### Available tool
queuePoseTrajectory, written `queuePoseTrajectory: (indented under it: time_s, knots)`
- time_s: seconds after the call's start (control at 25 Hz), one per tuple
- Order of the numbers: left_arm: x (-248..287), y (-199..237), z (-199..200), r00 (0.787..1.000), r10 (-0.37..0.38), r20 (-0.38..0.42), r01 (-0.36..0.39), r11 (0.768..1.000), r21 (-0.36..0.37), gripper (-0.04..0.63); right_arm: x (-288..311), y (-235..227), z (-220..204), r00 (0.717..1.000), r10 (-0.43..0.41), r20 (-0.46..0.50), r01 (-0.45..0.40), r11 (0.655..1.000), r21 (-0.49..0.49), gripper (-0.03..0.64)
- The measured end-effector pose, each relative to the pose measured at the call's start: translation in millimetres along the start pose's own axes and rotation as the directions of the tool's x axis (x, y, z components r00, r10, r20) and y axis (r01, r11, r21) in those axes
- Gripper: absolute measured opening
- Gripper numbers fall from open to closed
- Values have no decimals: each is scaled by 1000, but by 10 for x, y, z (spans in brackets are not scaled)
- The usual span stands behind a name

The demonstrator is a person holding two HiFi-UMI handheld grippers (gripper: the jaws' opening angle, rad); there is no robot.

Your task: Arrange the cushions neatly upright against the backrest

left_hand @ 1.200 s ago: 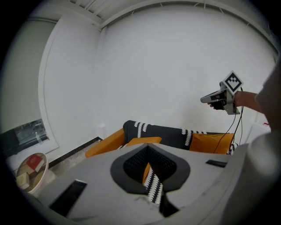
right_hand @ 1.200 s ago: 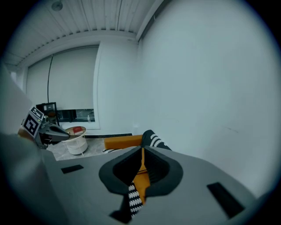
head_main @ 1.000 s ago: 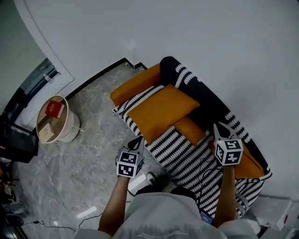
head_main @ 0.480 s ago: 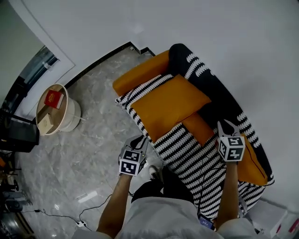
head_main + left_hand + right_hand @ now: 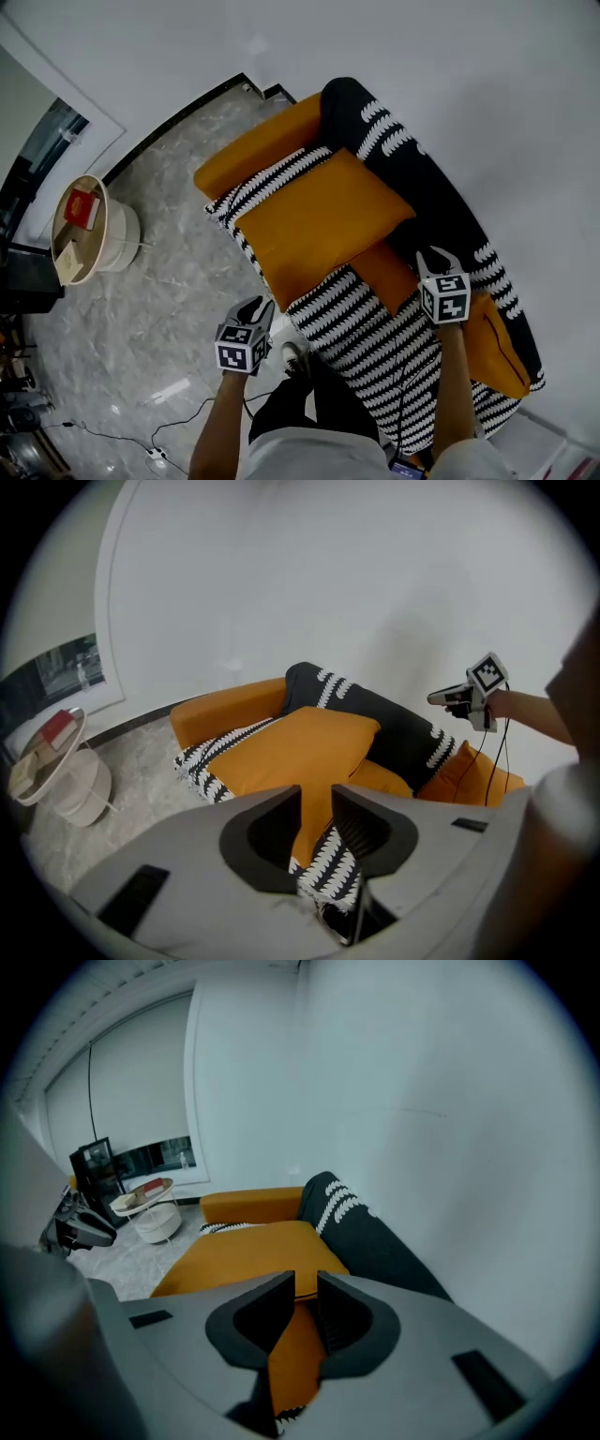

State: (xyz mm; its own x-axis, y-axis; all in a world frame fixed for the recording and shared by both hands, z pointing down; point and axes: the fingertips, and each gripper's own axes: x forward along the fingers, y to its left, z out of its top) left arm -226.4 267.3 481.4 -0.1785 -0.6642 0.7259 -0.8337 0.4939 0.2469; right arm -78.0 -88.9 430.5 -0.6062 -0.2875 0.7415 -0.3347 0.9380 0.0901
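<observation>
Cushions: the big orange one (image 5: 319,225) lies flat across the left half of the sofa seat (image 5: 366,342), one corner reaching the backrest (image 5: 417,183). It is not upright. A small orange one (image 5: 386,275) also lies flat, just right of it, with its upper end tucked under the big one's edge. At the seat's right end sits another orange piece (image 5: 492,342); cushion or armrest, I cannot tell.

The seat is black-and-white striped, and the backrest is black with white marks. An orange armrest (image 5: 258,148) closes the left end.

The right tongs (image 5: 437,258) hang over the seat beside the small cushion, pointing down at it. Their jaws have just been opening and stand a narrow gap apart, with nothing between them. The left tongs (image 5: 255,307) hang off the sofa's front edge, above the grey marble floor (image 5: 159,319), aimed at the big cushion's near edge. Their jaws have just been opening too, to a moderate gap, and hold nothing.

Far left, a round white bench (image 5: 89,234) carries a red box (image 5: 82,208).
</observation>
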Motion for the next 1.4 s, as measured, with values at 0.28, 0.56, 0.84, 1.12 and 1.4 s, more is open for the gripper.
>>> queuePoseTrajectory:
  time_s: [0.28, 0.56, 0.84, 1.12, 1.4]
  knots:
    - [473, 273, -100, 996, 65, -69, -66, 998, -16, 144, 775, -469, -145, 998, 2, -65, -1, 1000, 8, 66]
    - [875, 293, -337, 989, 72, -129, -88, 988, -126, 166, 1465, -863, -296, 992, 8, -129, -7, 1000, 7, 75]
    - [1061, 243, -812, 969, 76, -233, -127, 969, -213, 177, 2096, -982, -465, 974, 12, -226, -41, 991, -126, 89]
    - [1200, 142, -1064, 955, 38, -294, -108, 968, -225, 199, 2281, -1042, -559, 968, 24, -250, -67, 984, -165, 89]
    - [1323, 199, -1192, 935, 48, -351, -156, 946, -285, 187, 2362, -1000, -575, 960, 33, -278, -80, 984, -161, 81]
